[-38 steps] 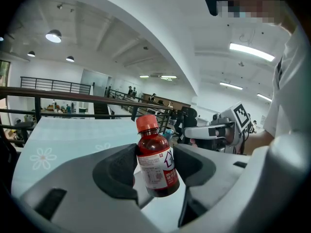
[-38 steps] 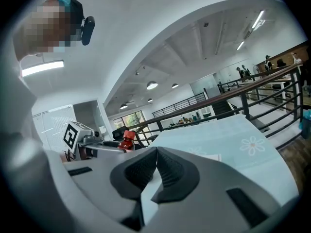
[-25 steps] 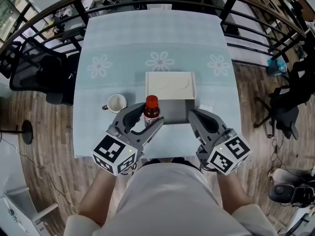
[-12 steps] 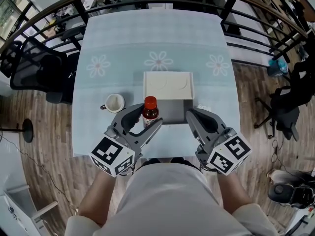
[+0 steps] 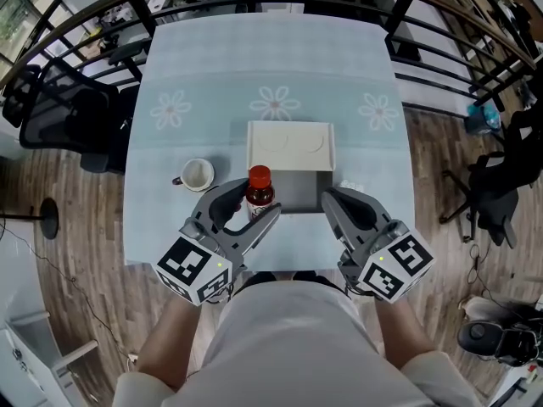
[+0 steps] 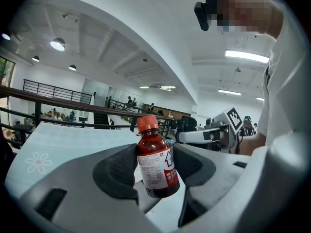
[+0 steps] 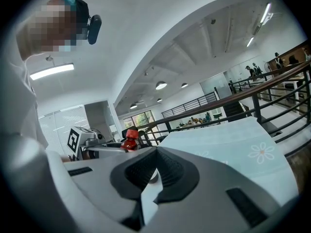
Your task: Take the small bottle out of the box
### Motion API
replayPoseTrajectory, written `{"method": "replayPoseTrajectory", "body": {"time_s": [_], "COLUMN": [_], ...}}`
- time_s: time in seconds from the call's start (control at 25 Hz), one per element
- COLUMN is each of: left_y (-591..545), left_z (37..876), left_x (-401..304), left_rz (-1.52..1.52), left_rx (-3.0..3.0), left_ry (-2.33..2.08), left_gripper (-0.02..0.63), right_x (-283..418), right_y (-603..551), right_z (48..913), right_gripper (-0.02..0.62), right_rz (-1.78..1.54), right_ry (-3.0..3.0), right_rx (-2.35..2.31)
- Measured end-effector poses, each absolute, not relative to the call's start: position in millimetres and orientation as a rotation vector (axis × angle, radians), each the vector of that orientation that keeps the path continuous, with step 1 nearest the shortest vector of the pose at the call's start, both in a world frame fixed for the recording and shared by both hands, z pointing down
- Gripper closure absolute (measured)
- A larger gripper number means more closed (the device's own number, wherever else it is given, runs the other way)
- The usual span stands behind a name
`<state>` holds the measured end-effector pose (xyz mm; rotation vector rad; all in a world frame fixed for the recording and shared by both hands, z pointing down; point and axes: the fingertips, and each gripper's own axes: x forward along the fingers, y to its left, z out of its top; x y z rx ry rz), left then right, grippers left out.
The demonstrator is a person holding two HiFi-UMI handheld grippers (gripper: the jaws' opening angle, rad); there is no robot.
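Note:
A small bottle (image 5: 259,190) of dark red liquid, with a red cap and a white label, stands upright between the pads of my left gripper (image 5: 252,205). The gripper is shut on the bottle (image 6: 155,165), just left of the box's near edge. The box (image 5: 304,192) has a dark grey inside, and its white lid (image 5: 290,144) lies open behind it. My right gripper (image 5: 341,203) sits by the box's near right corner with its pads together and nothing between them. In the right gripper view the bottle's cap (image 7: 130,133) shows past the shut pads (image 7: 165,171).
A white mug (image 5: 198,175) stands left of the bottle on the pale blue flowered tablecloth (image 5: 212,66). A small white scrap (image 5: 352,186) lies right of the box. Dark railings (image 5: 441,53) curve round the far side, and black chairs (image 5: 59,117) stand on the left.

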<state>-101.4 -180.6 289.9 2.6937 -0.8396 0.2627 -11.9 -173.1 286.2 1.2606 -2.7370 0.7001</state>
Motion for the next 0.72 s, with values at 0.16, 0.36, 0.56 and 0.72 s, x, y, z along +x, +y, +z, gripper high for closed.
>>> {"method": "replayPoseTrajectory", "body": {"time_s": [0.16,0.36,0.56,0.72], "left_y": [-179.2,-179.3,-181.3,-183.8], "left_z": [292.9,294.6,292.7,292.8], "left_x": [-99.2,-97.6,-95.8,-96.7], "left_rz": [0.266,0.269,0.266,0.272], "left_rx": [2.688,2.685,2.684,2.685], "left_ry": [-0.837,-0.845,-0.845,-0.840], "left_gripper": [0.359,0.359,0.359,0.360], "right_x": [-11.3,-9.2,-8.8,-11.3], "right_y": [-173.3,-174.2,-175.7,-177.7], "right_z": [288.6,290.4,290.0,290.1], "right_gripper": [0.574,0.574,0.574,0.574], "right_rz": [0.704,0.706,0.708,0.709], "right_ry": [-2.739,-2.742,-2.739,-2.736], "right_rx": [1.249,1.240,1.235,1.232]}}
